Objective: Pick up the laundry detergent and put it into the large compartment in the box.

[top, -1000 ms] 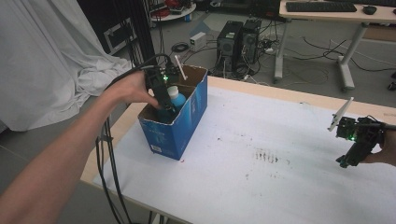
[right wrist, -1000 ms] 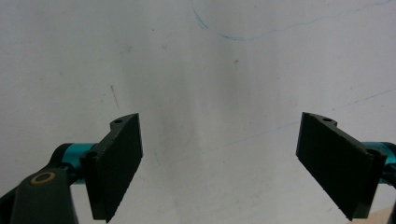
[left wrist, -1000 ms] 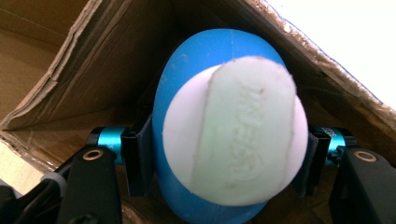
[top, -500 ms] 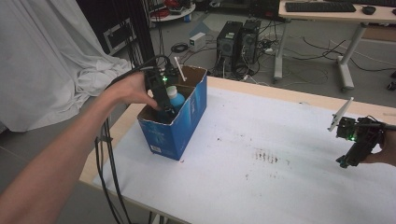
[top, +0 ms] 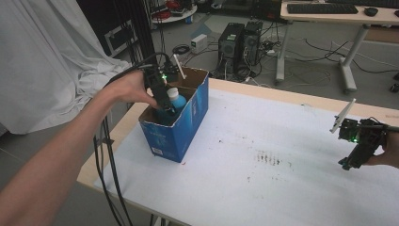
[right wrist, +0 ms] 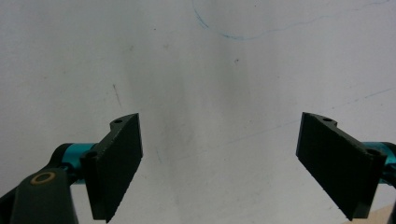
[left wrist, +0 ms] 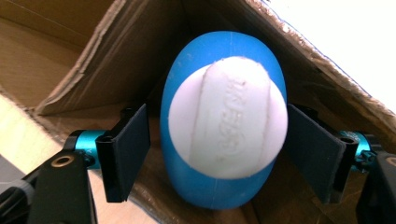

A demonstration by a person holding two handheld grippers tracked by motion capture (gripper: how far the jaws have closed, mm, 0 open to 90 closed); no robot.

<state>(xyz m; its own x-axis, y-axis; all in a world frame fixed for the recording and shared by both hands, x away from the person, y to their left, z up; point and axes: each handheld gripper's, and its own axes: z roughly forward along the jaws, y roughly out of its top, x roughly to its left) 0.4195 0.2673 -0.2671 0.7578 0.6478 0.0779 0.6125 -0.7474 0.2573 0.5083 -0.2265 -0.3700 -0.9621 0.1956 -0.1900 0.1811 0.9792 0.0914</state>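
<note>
High view puts my left gripper [top: 162,101] down inside the open blue cardboard box [top: 188,117] at about ten o'clock on the table [top: 282,188], near its left edge, with the blue bottle [top: 177,101] standing upright in the box right against the jaws. In the left gripper view I look straight down on the bottle's white cap [left wrist: 228,123], which sits between the two black jaws; I see a narrow gap on the left side and the right jaw drawn just clear of the blue body, so the jaws have just been opening and no longer press on the bottle, though it stays between them. The bottle sits in a corner of the box, brown cardboard walls rising behind it at twelve o'clock in that view. My right gripper [top: 350,162] hangs just above the white table surface at about three o'clock, near the right edge and well apart from the box, held in a hand [top: 388,153]. The right gripper view shows its jaws spread wide with nothing between them, just the bare, lightly marked white table [right wrist: 210,70] beneath.
</note>
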